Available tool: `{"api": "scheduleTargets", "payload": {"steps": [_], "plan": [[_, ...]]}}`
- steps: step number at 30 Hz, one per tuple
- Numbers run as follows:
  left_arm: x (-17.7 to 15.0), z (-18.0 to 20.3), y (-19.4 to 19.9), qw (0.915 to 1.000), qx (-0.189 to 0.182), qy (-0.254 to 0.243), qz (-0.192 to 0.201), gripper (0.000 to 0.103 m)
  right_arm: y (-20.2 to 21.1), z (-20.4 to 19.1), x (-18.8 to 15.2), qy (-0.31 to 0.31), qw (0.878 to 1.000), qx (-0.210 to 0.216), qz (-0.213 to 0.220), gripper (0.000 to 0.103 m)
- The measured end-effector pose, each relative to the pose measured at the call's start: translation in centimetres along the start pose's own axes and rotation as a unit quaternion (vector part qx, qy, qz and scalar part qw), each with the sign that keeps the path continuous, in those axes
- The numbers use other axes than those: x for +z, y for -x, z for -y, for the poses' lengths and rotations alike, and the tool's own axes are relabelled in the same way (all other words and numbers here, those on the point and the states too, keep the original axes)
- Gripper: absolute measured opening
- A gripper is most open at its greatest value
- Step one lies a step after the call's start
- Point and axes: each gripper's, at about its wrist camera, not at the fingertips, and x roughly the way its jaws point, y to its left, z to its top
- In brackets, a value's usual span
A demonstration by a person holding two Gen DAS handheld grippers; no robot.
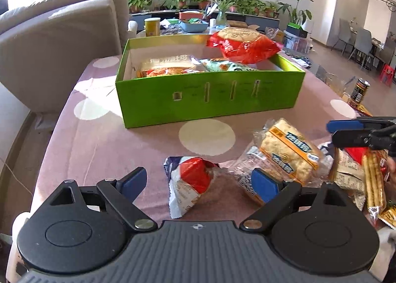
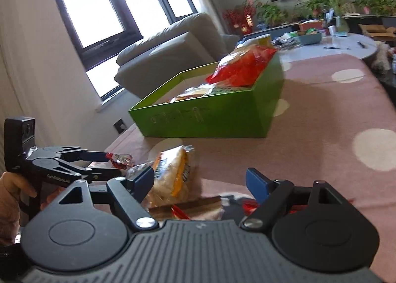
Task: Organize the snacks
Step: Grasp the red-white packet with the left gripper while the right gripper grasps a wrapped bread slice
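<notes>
A: Nearest item. Left gripper [image 1: 198, 182], jaws released and wide, nothing held. Between them: a small packet [image 1: 189, 183], white, red and dark blue film, crinkled, lying flat on the pink spotted cloth [image 1: 99, 139].

B: Risk?

A: Thin slick film. My judgement is that a pinch on a loose corner could slip out, or the packet could skid ahead of the closing fingers.

B: Next entry.

A: Just beyond the left gripper's right-hand jaw: cracker packs [image 1: 289, 151], clear wrap with orange and blue labels, slab-shaped, stacked askew, one leaning on another. Brittle contents, likely to crack under a hard squeeze. Beside them, a bag of breadsticks [image 1: 375, 179].

B: And the other hand?

A: Right gripper [image 2: 201, 182], jaws also spread, empty. The same cracker packs sit just ahead of its left-hand jaw; dark and red wrappers [image 2: 188, 208] lie under the jaws, too blurred to identify. The two grippers are close together over one pile, so a collision is possible.

B: Farthest?

A: Well ahead of both jaws: green box [image 1: 210, 94], rigid card, slotted front wall, open top. Holds flat packs and a red bag [image 1: 243, 45], puffy, riding on the far rim. I judge that adding more may tip it out.
</notes>
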Motion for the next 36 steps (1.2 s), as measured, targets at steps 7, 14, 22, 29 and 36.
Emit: {"api": "scheduleTargets", "payload": {"steps": [7,14,22,29,36], "plan": [[0.1,-1.4,-0.6,0.9996,0.008,0.027,-0.002,0.091,-1.2,-2.3,1.5,0.061,0.997,0.051,-0.017,0.076],[0.0,-1.1,-1.2,0.9997,0.011,0.02,-0.005,0.091,-3.4,-3.4,1.8,0.133,0.989,0.022,-0.056,0.076],[-0.3,-1.1,-1.7,0.9995,0.016,0.024,-0.012,0.091,-4.3,-4.8,1.9,0.165,0.983,0.01,-0.084,0.076],[-0.2,-0.9,-2.2,0.9995,0.02,0.019,-0.016,0.091,-5.4,-4.8,2.2,0.158,0.98,-0.062,-0.108,0.076],[0.1,-0.4,-2.9,0.9995,0.026,0.012,-0.013,0.09,-6.5,-4.0,2.7,0.156,0.977,-0.1,-0.107,0.076]]}}
